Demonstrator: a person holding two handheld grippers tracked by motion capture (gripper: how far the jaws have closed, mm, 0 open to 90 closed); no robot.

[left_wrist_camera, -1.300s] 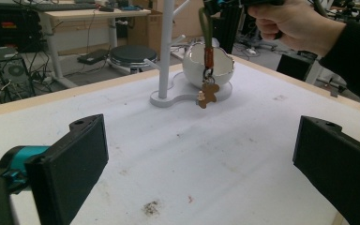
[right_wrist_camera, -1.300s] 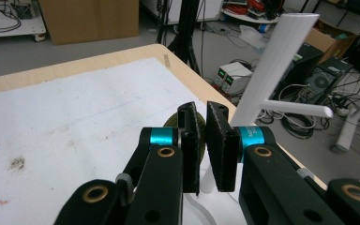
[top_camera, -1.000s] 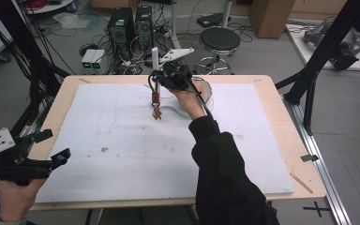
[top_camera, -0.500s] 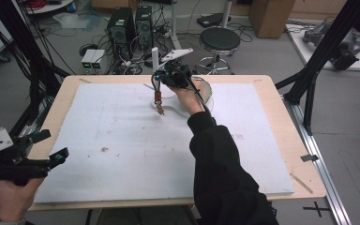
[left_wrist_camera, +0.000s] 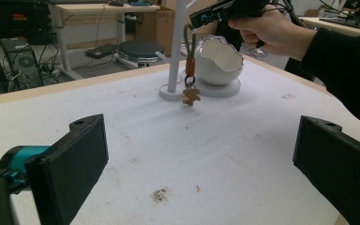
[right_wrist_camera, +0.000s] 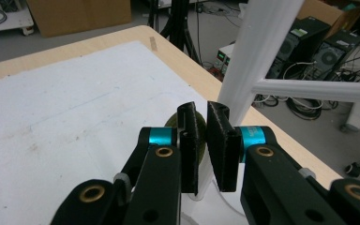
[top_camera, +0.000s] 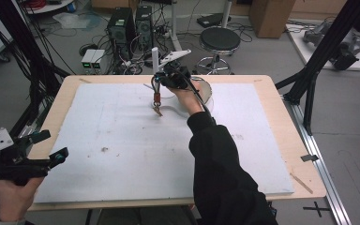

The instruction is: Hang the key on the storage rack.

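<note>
While the right gripper (top_camera: pixel 161 78) has its jaws nearly closed on the olive cord loop of a keychain (top_camera: pixel 157 99), the charm hangs free below, just above the white mat and close beside the white stand (left_wrist_camera: pixel 174 51) with its side arm. The step in hand looks like hanging that loop on the stand's arm (right_wrist_camera: pixel 309 89), so the grip should stay firm, the loop be kept open and square to the arm's tip, and the lift be slow enough that the little bear charm (left_wrist_camera: pixel 191 96) does not swing against the post or the white bowl (left_wrist_camera: pixel 219 60) just behind. The left gripper (top_camera: pixel 44 147) rests well apart at the near left corner of the bench (top_camera: pixel 281 101), jaws wide and holding nothing.
</note>
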